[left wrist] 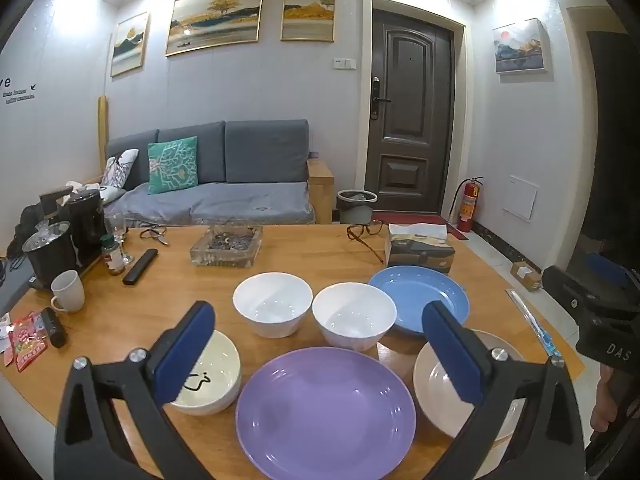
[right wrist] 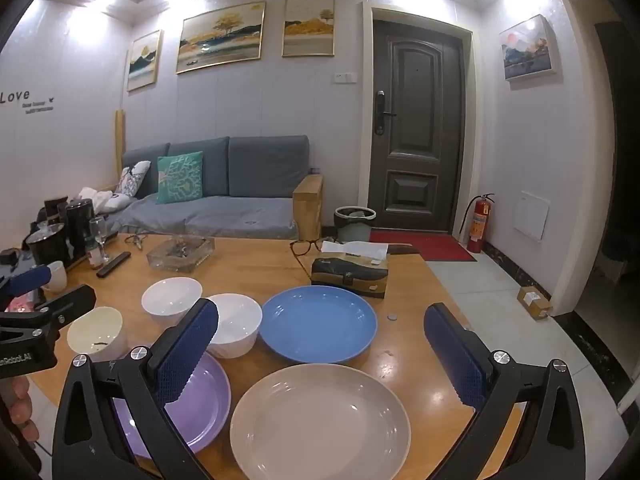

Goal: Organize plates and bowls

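Left wrist view: both claws [left wrist: 318,354] [right wrist: 322,354] wide apart, empty; beige plate [left wrist: 436,392] partly hidden, perhaps chipless.

Home living room, grey sofa [left wrist: 224,176], framed paintings [left wrist: 216,18], entry door [left wrist: 412,108]

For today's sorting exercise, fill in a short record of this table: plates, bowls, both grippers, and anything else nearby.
plates: purple plate, blue plate, beige plate, each lying singly
bowls: two white bowls, cream bowl, none stacked
left gripper: open, empty
right gripper: open, empty
nearby: tissue box, ashtray
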### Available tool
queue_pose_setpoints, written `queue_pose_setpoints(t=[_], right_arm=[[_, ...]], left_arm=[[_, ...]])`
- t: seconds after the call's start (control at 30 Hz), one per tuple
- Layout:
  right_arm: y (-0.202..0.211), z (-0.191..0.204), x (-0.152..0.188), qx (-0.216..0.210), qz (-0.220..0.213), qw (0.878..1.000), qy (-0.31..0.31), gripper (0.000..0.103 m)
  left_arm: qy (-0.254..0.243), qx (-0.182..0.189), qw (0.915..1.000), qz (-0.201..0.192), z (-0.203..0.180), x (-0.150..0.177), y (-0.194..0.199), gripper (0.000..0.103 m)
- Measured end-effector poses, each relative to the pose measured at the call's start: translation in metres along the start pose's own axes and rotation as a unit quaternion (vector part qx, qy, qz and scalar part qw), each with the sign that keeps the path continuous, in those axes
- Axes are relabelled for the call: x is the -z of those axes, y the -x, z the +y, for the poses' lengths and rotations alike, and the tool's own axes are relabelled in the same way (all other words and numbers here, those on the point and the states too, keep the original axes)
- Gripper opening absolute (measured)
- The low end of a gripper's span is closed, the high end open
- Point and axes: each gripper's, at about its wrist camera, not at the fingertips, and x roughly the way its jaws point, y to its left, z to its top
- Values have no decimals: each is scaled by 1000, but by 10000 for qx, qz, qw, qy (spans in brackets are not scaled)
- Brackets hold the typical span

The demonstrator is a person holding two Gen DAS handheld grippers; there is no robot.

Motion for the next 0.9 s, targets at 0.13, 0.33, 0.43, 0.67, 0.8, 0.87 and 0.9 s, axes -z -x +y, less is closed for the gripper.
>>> queue_pose_setpoints(t=[0.13, 0.33, 0.43, 0.67, 0.8, 0.87, 0.9], right_arm=[[0, 0, 0, -16, 5, 10000, -4, 102], [0, 0, 0, -15, 12, 10000, -5, 102], [0, 0, 1, -14, 21, 10000, -2, 102], [0, 1, 2, -21, 38, 10000, 4, 102], [-4, 1, 6, -25, 39, 10000, 3, 102], [-4, 1, 6, -16, 44, 10000, 3, 102], [-4, 1, 7, -16, 45, 10000, 5, 102]], left_arm=[[28, 2, 10000, 10, 0, 0, 0, 102], [7, 4, 10000, 10, -5, 1, -4, 102], [60, 16, 10000, -8, 0, 0, 0, 102], [68, 16, 10000, -9, 0, 0, 0, 102], [65, 31, 10000, -1, 0, 0, 0, 102], [56, 31, 10000, 5, 1, 2, -1, 102], [60, 32, 10000, 6, 1, 2, -1, 102]])
